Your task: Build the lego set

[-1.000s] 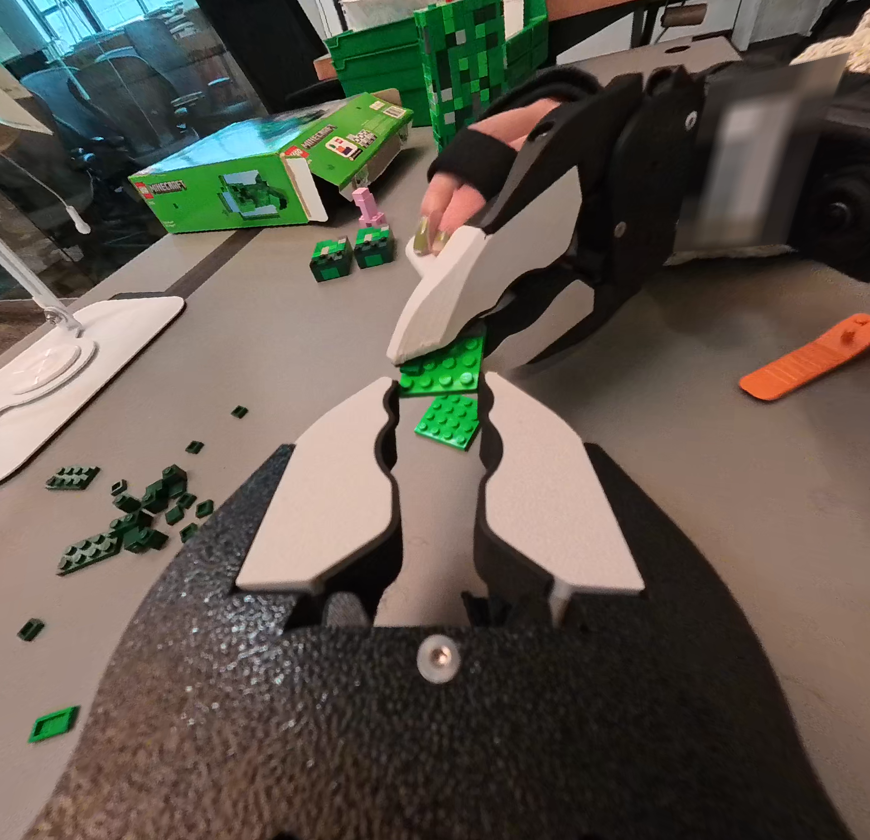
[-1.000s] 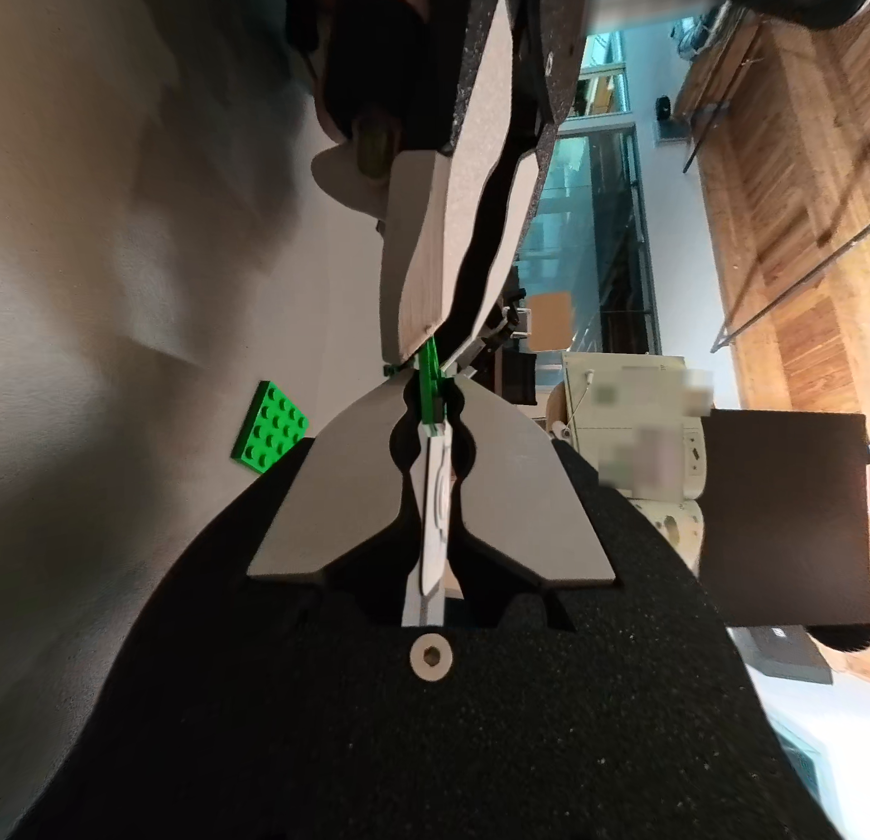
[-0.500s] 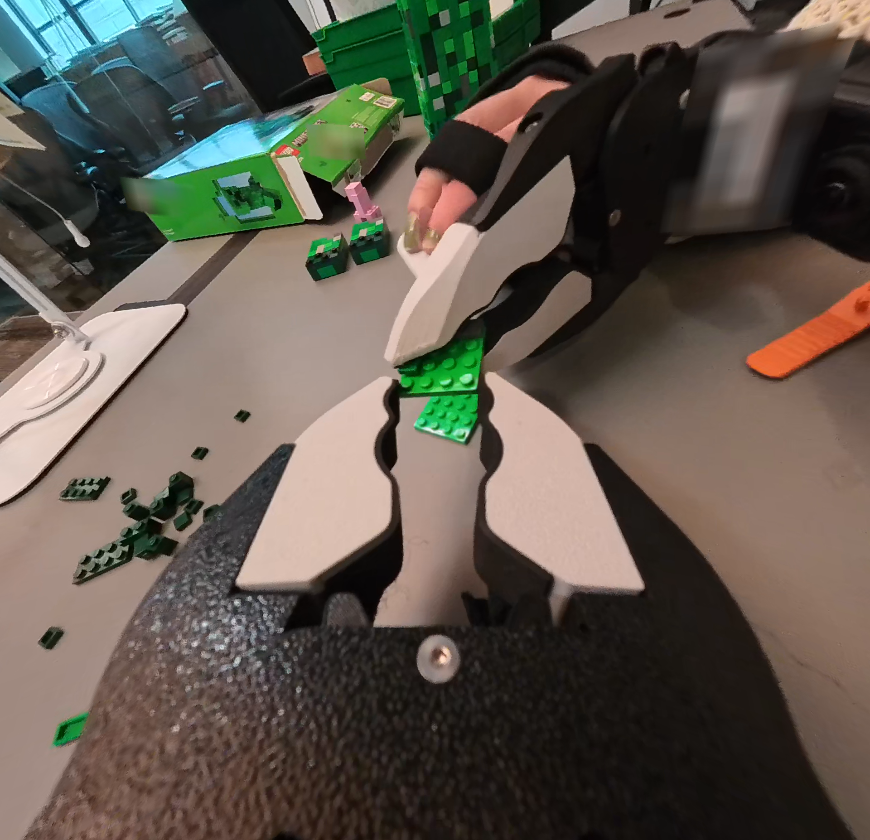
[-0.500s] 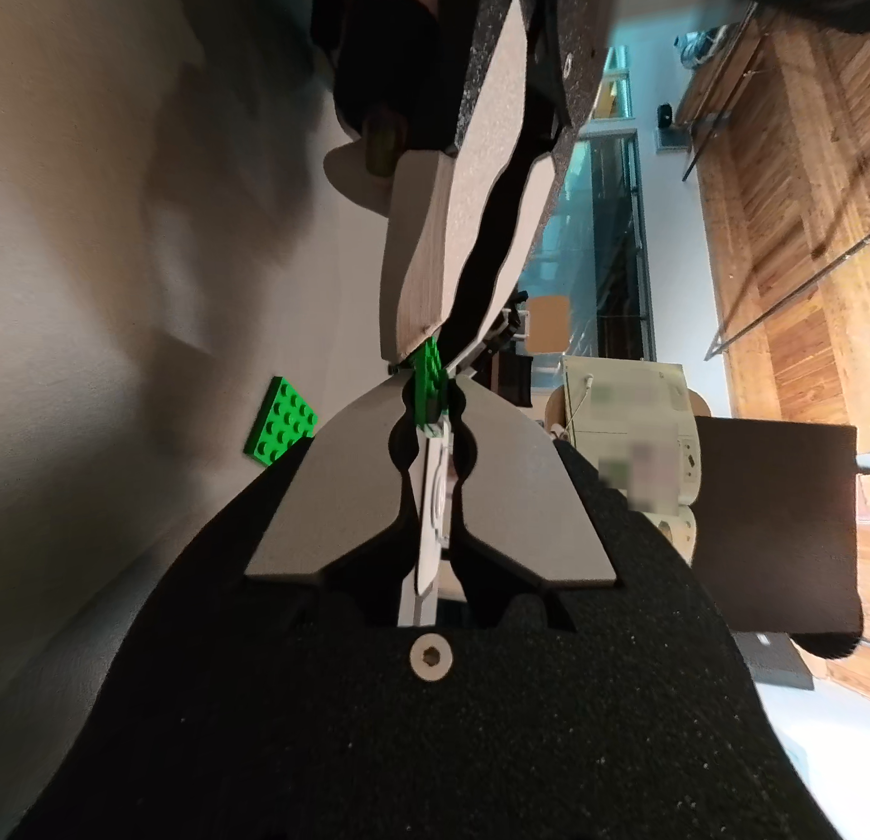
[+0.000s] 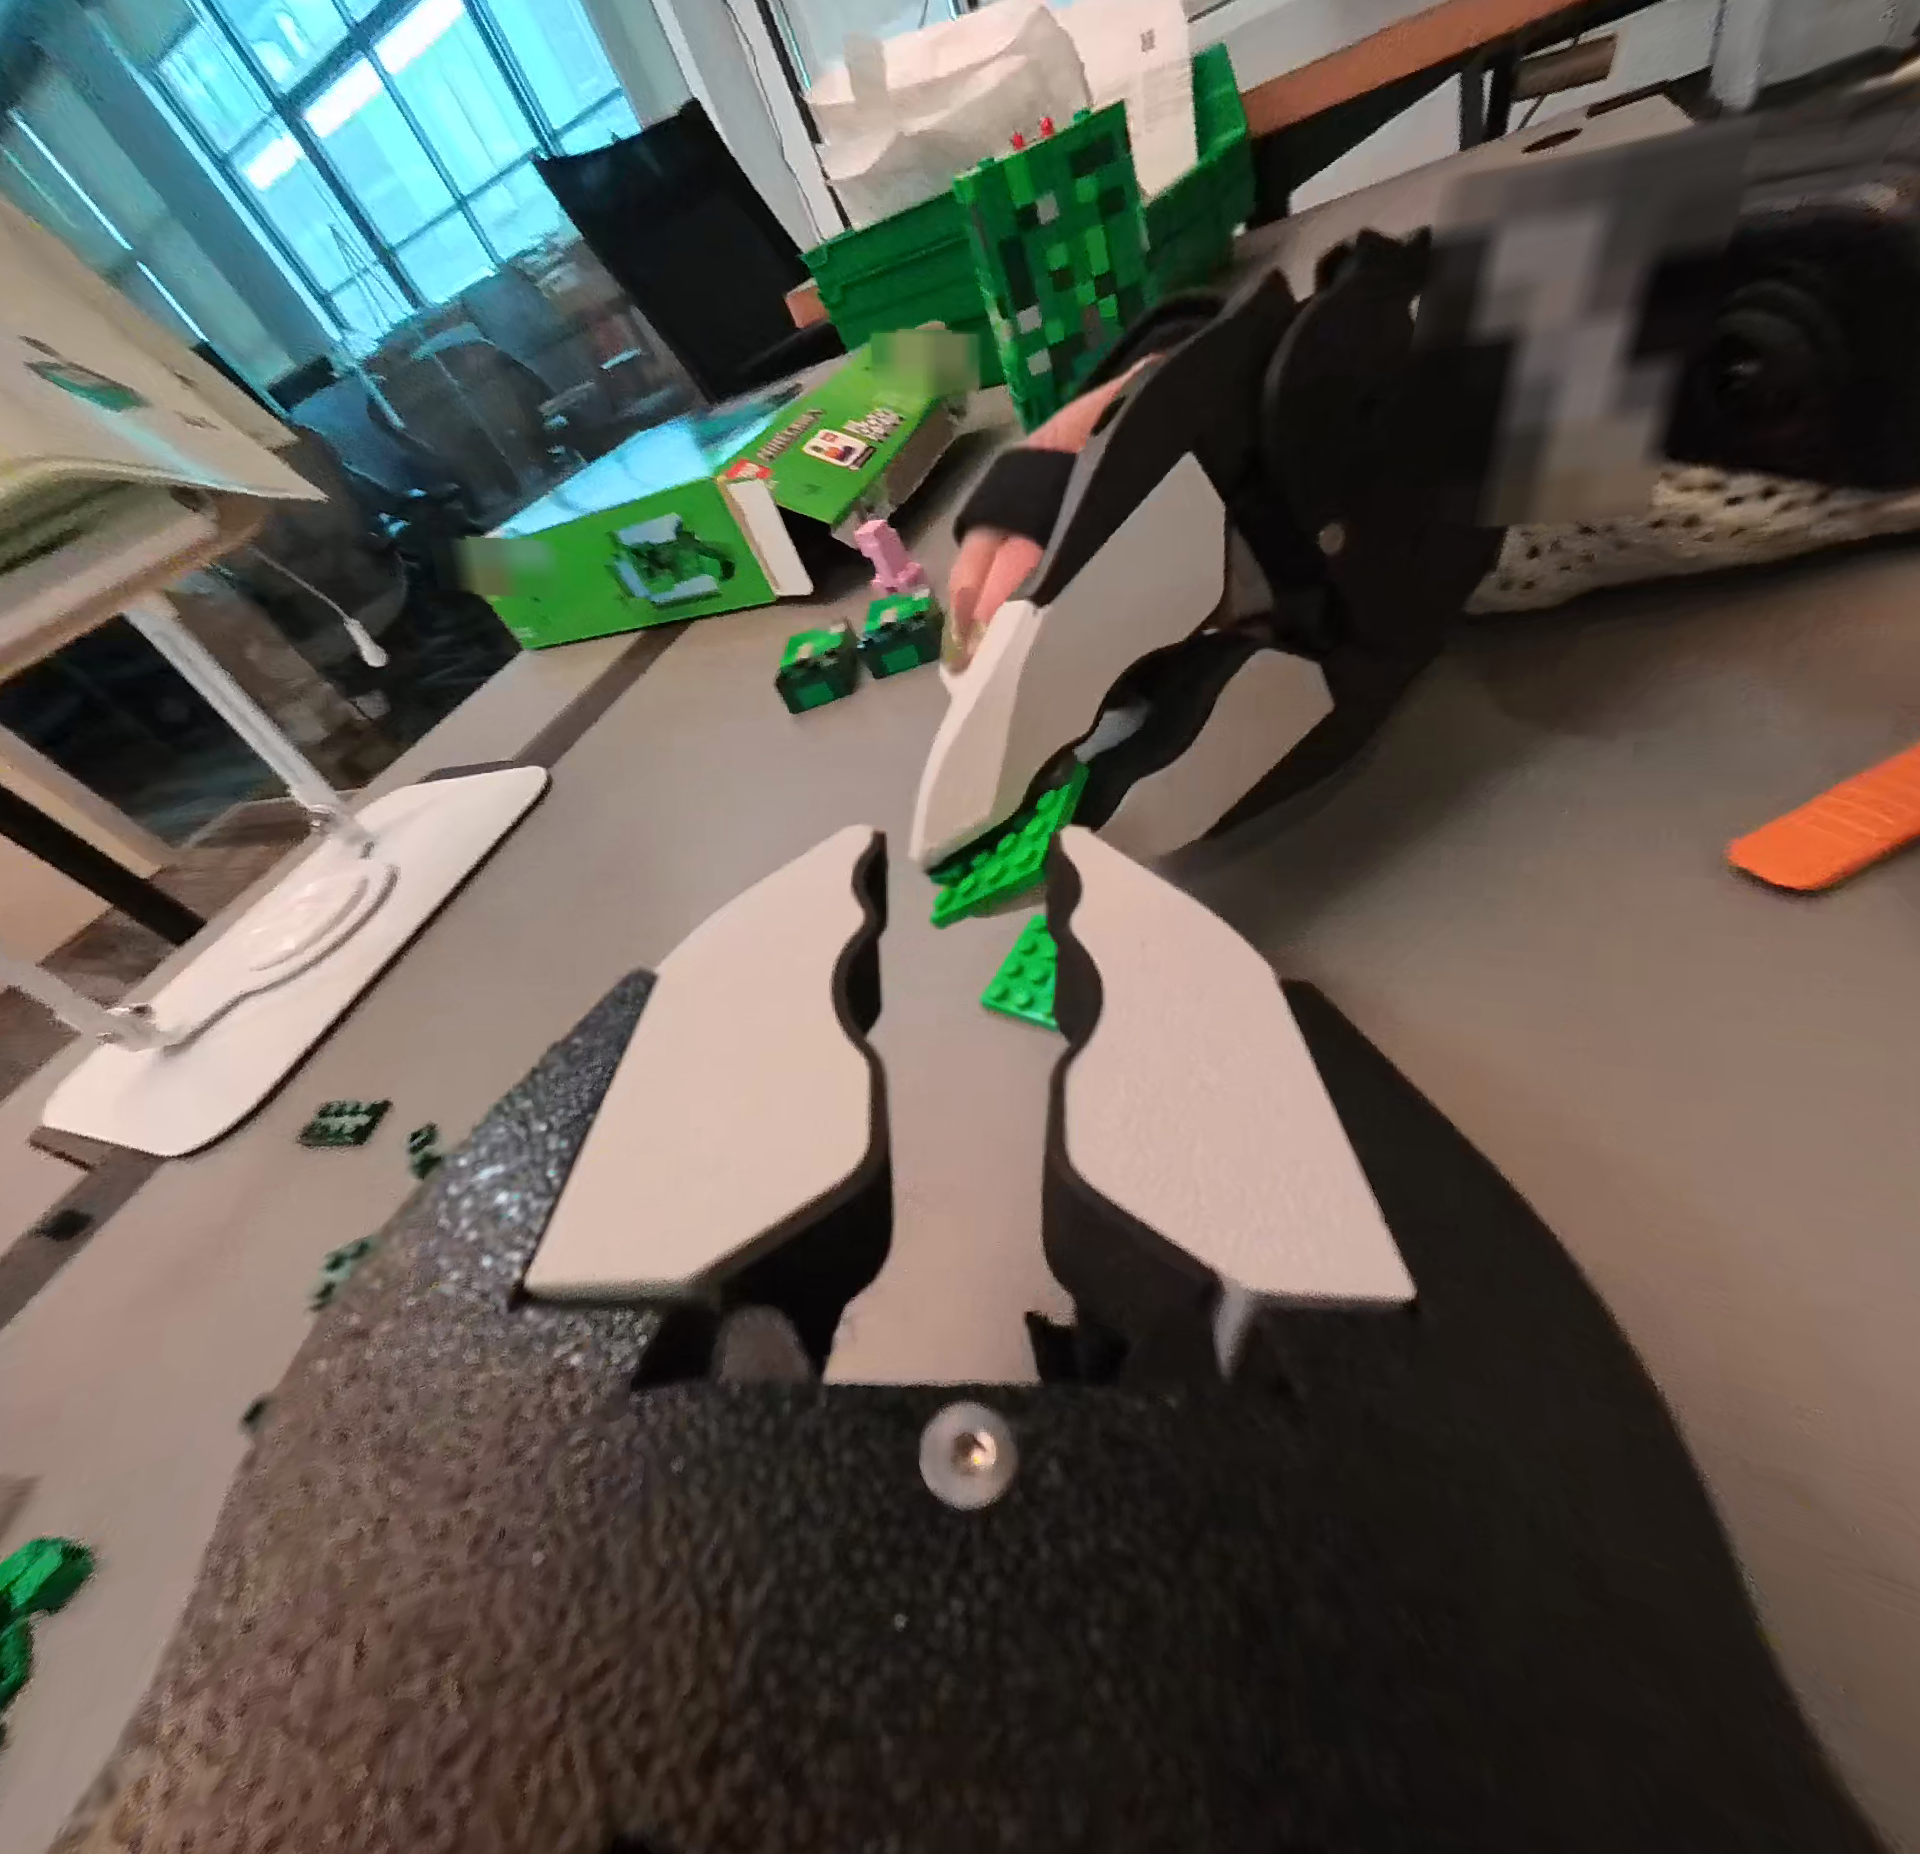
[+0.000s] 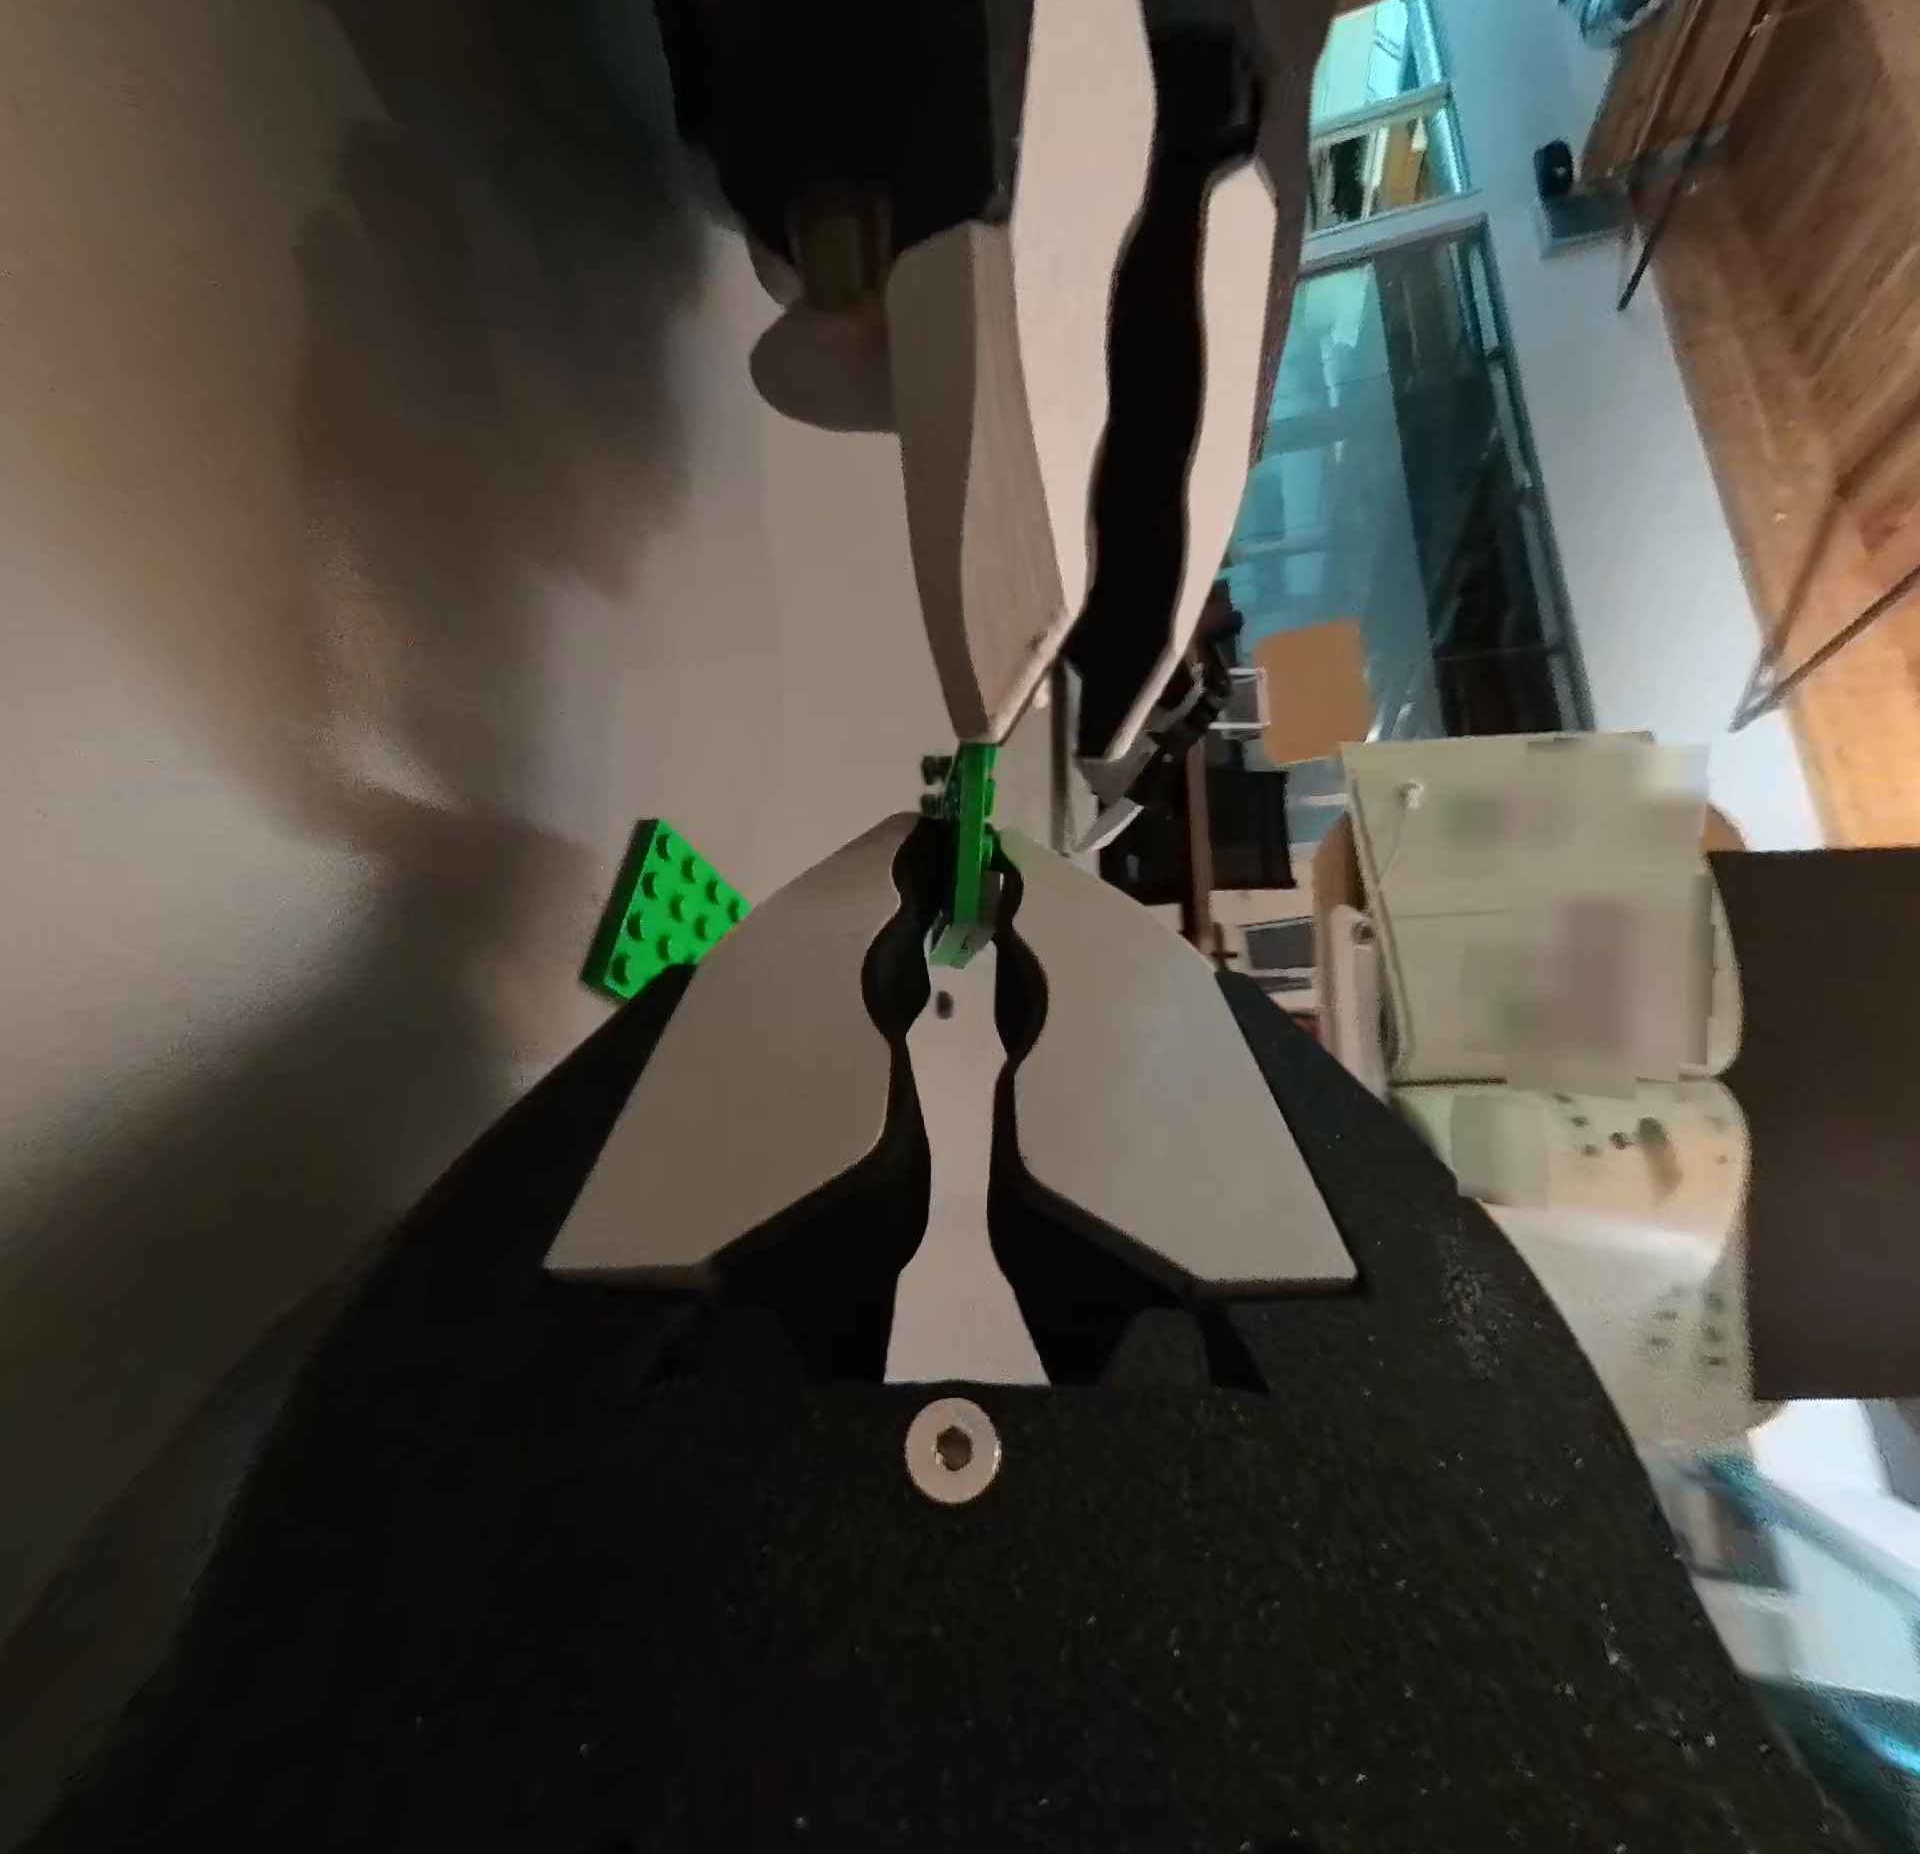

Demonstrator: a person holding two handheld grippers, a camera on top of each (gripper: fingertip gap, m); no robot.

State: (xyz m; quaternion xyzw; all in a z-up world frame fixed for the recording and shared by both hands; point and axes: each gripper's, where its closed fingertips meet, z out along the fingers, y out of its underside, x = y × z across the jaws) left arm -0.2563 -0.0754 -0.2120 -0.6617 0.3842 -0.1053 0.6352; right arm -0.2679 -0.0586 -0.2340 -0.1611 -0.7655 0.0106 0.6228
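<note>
Your right tool (image 6: 961, 848) is clamped on the edge of a green plate (image 5: 997, 864), held up off the table (image 5: 1558, 1077). Your left tool (image 5: 966, 848) is released, its fingers spread just in front of that plate. A second green plate (image 5: 1023, 978) lies flat on the table below. I judge the build barely started: dark green pieces (image 5: 343, 1124) sit loose toward the left edge, two small green blocks (image 5: 862, 651) stand near the box (image 5: 665, 547), and most joining remains.
</note>
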